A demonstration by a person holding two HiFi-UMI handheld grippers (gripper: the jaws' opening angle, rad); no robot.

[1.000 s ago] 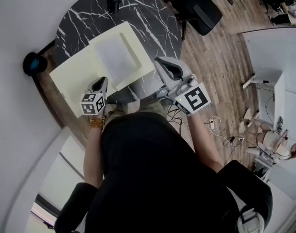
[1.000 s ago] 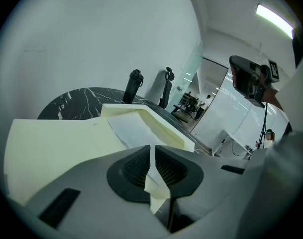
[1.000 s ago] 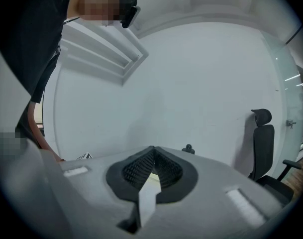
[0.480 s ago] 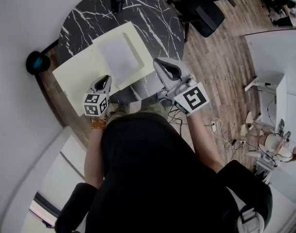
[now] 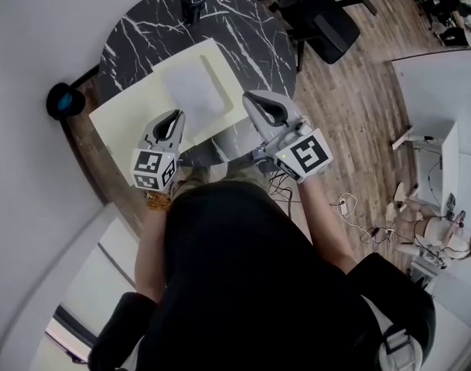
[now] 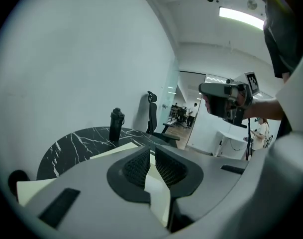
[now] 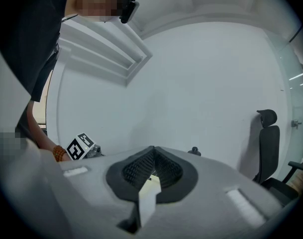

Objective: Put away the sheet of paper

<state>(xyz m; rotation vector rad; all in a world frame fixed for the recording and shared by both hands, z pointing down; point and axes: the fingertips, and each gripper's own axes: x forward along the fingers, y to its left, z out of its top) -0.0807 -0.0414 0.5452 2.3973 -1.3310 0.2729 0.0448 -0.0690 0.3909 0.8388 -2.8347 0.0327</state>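
Since a second ago the left claw [image 5: 178, 114] has edged forward over the near edge of the pale yellow folder [image 5: 125, 122], while the right claw [image 5: 250, 97] has barely shifted. Both have their jaws together at the tips, with nothing between them. The sheet of paper [image 5: 190, 90] lies flat on the folder's right half, on the black marble surface [image 5: 142, 37]. It is plain white and uncreased. It is likely light, limp and prone to sliding, so lifting a near corner or edge seems best.
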